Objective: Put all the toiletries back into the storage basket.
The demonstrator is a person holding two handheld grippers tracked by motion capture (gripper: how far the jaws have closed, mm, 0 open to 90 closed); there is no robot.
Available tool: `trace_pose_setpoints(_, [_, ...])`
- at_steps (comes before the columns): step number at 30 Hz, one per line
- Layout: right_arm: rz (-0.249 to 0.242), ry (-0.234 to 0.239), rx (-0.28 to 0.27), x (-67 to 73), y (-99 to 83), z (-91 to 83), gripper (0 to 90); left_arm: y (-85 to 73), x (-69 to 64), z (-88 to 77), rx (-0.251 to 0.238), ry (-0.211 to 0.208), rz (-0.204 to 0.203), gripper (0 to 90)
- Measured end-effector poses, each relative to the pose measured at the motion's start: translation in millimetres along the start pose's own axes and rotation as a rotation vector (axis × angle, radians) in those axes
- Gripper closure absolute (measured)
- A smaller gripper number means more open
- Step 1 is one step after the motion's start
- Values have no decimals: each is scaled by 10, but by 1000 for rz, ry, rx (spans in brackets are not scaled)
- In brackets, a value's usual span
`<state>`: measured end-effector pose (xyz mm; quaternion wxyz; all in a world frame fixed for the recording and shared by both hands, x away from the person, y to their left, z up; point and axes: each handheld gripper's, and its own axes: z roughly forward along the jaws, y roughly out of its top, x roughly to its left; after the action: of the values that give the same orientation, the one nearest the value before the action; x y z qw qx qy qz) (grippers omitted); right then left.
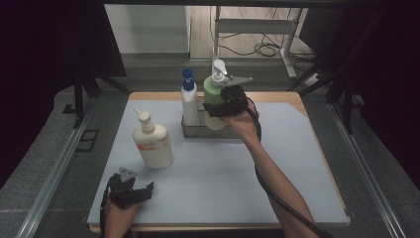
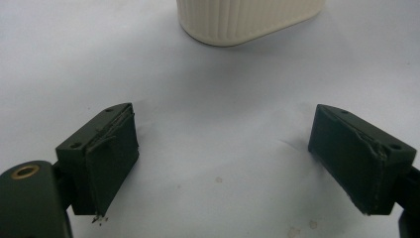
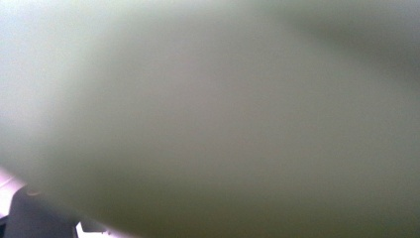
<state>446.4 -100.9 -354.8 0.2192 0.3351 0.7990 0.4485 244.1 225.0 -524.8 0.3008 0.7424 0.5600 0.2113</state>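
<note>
Right gripper (image 1: 218, 106) fingers closed around pale green pump bottle (image 1: 214, 94), table's 12 o'clock, held over grey metal tray (image 1: 190, 130) beside white blue-capped bottle (image 1: 188, 101). Left gripper (image 1: 132, 191) at 7 o'clock, fingers (image 2: 111, 158) wide apart, empty, near cream pump bottle (image 1: 151, 144). Risk: the smooth bottle could slip or clip its neighbour, tipping it.

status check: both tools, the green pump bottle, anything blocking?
Right tool clamped on green pump bottle, at the metal tray. Left tool open, idle on the mat. Blue-capped bottle stands close beside in the tray; cream pump bottle apart.
</note>
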Motion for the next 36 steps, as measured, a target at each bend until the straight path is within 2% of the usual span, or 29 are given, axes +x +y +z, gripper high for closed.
trace_pose_setpoints(13, [-4,-50,-2,-94,53,203,124,0,0,0,0,0,0,116])
trace_pose_setpoints(36, [34,-45,54,-172,-112,503,124,1,0,-1,2,0,0,116])
